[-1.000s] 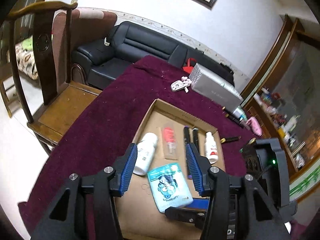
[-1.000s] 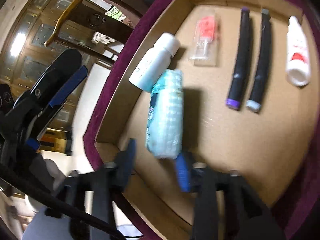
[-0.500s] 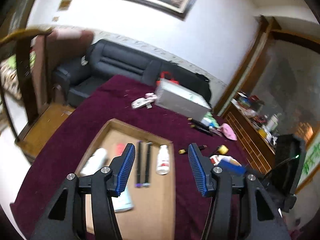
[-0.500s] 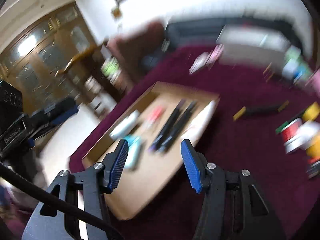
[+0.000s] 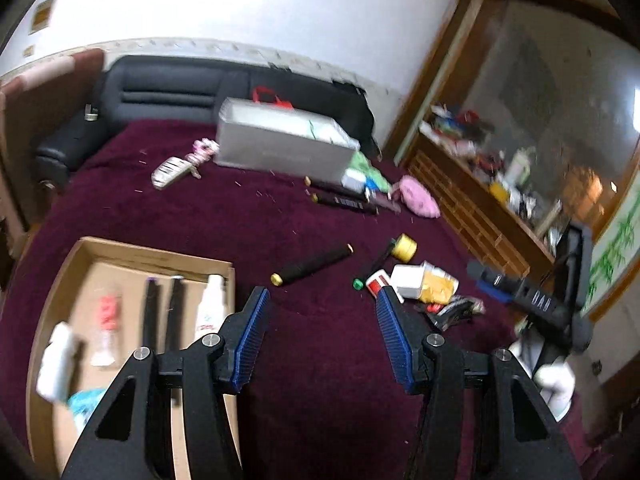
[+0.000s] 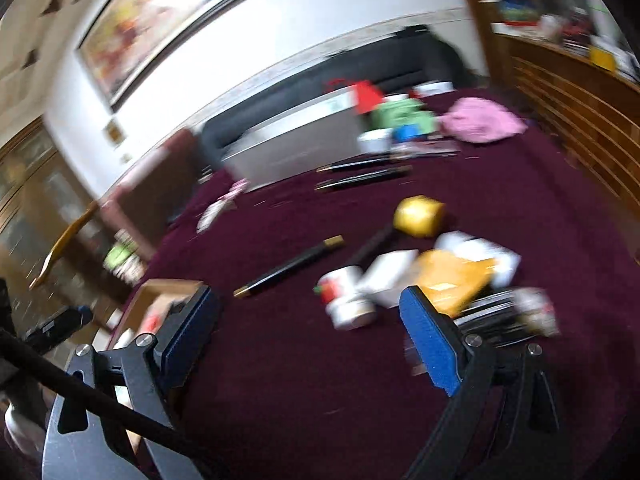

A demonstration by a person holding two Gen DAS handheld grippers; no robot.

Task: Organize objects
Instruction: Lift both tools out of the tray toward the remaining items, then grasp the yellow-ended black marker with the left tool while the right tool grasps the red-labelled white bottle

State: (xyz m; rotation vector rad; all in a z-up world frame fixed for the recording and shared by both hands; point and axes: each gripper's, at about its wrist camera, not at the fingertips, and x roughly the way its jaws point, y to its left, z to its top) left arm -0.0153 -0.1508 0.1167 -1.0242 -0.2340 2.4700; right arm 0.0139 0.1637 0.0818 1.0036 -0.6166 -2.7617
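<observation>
1. Next up, I reckon, is the black tube with gold ends (image 5: 312, 266), lying flat on the maroon bench (image 5: 320, 360) just beyond the cardboard tray's (image 5: 160, 258) far right corner, well clear of the tray wall.
2. My right claw (image 6: 312, 332) has just been opening and now stands spread wide with nothing between the pads; I'd line those pads across the tube's middle, not its ends.
3. The white jar with the red label (image 6: 346, 300) sits near the tube's right, touching the white and yellow packets (image 6: 440, 276); I'd come in from the tray side so I don't nudge that heap.
4. My left claw (image 5: 322, 334) is parted and empty, hovering over bare cloth beside the tray's right edge.
5. Inside the tray, the free space looks to be on the near right; I'd lay the tube there.
</observation>
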